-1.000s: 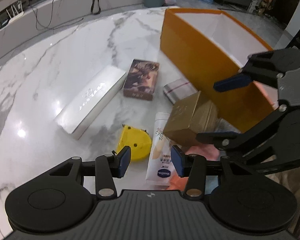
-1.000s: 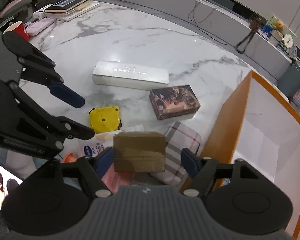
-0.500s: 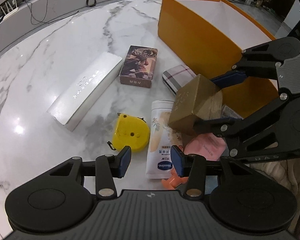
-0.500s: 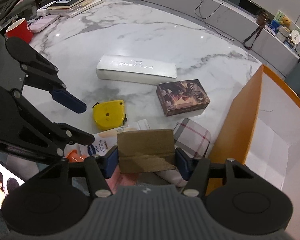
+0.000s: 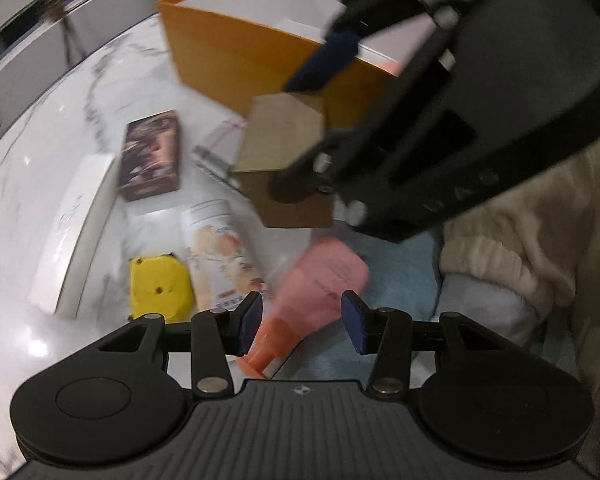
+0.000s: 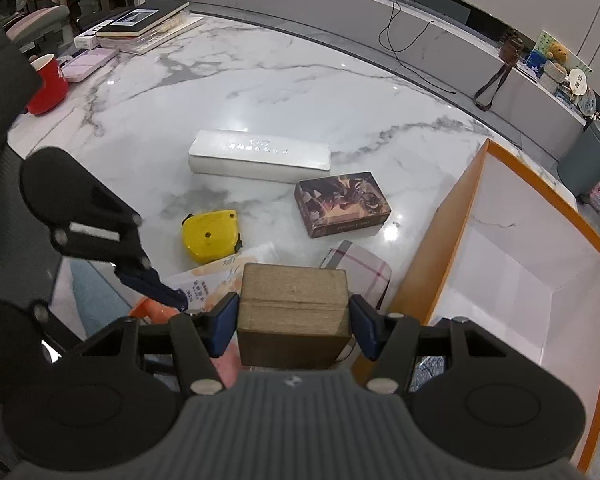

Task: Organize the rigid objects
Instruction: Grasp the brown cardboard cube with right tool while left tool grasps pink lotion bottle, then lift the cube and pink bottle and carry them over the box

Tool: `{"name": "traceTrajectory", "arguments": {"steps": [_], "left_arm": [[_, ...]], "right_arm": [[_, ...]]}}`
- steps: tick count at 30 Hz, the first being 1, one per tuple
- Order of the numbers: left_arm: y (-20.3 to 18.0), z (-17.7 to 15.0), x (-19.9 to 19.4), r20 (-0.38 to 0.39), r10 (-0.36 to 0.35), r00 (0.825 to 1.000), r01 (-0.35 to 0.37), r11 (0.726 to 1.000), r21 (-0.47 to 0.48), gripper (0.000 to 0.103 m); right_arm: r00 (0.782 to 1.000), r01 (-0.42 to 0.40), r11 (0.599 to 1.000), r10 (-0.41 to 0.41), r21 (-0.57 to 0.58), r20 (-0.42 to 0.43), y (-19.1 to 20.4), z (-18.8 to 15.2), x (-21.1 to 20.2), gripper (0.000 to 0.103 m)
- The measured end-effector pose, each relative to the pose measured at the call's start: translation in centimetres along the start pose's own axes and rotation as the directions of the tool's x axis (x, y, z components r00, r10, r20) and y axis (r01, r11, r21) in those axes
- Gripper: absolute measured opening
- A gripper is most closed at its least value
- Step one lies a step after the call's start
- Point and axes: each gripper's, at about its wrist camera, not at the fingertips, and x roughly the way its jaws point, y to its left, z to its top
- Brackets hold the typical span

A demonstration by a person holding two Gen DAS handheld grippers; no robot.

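On the marble table point(image 6: 260, 92), wide bare stone is seen from nine to twelve o'clock of the right wrist view, bounded far off by a red mug point(image 6: 48, 84) and stacked books point(image 6: 144, 20). At the centre the white long box point(image 6: 260, 156) is laid crosswise, with the yellow tape measure point(image 6: 209, 234) at its seven o'clock and the dark picture box point(image 6: 342, 204) at its four o'clock, each set apart from the others. A plaid pouch point(image 6: 360, 266) is found just beside the orange bin point(image 6: 432, 264), whose open white inside fills the three o'clock side. The brown cardboard box point(image 6: 294, 312) is gripped by the right gripper point(image 6: 294, 322), both blue pads pressed on its sides, and is held clear of the table near the bin's wall. In the blurred left wrist view, the left gripper point(image 5: 302, 320) is seen partly open, nothing pressed, above a pink tube point(image 5: 320, 284) beside a white tube point(image 5: 224, 248) at the table's near edge. A cream sleeve point(image 5: 540, 240) is seen at three o'clock.
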Motion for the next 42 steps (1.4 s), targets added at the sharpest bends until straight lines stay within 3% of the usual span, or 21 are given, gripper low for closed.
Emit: {"name": "traceTrajectory", "arguments": {"steps": [5, 11, 17, 18, 26, 36, 42], "left_arm": [[-1.0, 0.1, 1.3, -0.010, 0.015, 1.000, -0.015, 0.997, 0.070, 0.062], [-2.0, 1.1, 2.9, -0.049, 0.033, 0.998, -0.026, 0.992, 0.121, 0.063], [-2.5, 1.2, 4.1, -0.057, 0.059, 0.997, -0.052, 0.991, 0.122, 0.059], [-2.4, 1.2, 4.3, -0.058, 0.060, 0.997, -0.053, 0.991, 0.120, 0.054], [-1.8, 1.1, 3.7, -0.049, 0.086, 0.995, -0.081, 0.993, 0.090, 0.051], [0.5, 1.5, 0.0, 0.039, 0.113, 0.993, -0.112, 0.993, -0.033, 0.051], [1.3, 3.3, -2.8, 0.091, 0.140, 0.986, -0.129, 0.985, -0.117, 0.051]], "right_arm": [[1.000, -0.009, 1.000, 0.009, 0.016, 0.001, -0.3, -0.4, -0.2, 0.059], [1.000, -0.012, 0.999, 0.012, 0.034, 0.002, -0.7, -0.8, -0.3, 0.059], [1.000, -0.015, 0.999, 0.014, 0.046, 0.010, -1.0, -1.1, -0.3, 0.059], [1.000, -0.015, 0.999, 0.014, 0.047, 0.011, -1.0, -1.1, -0.3, 0.059], [1.000, -0.017, 0.997, 0.016, 0.071, 0.024, -1.5, -1.4, -0.5, 0.059], [0.996, 0.013, 0.997, -0.019, 0.073, 0.093, -1.8, -0.9, -2.6, 0.059], [0.987, 0.054, 0.996, -0.064, 0.071, 0.148, -2.0, -0.2, -4.3, 0.059]]}}
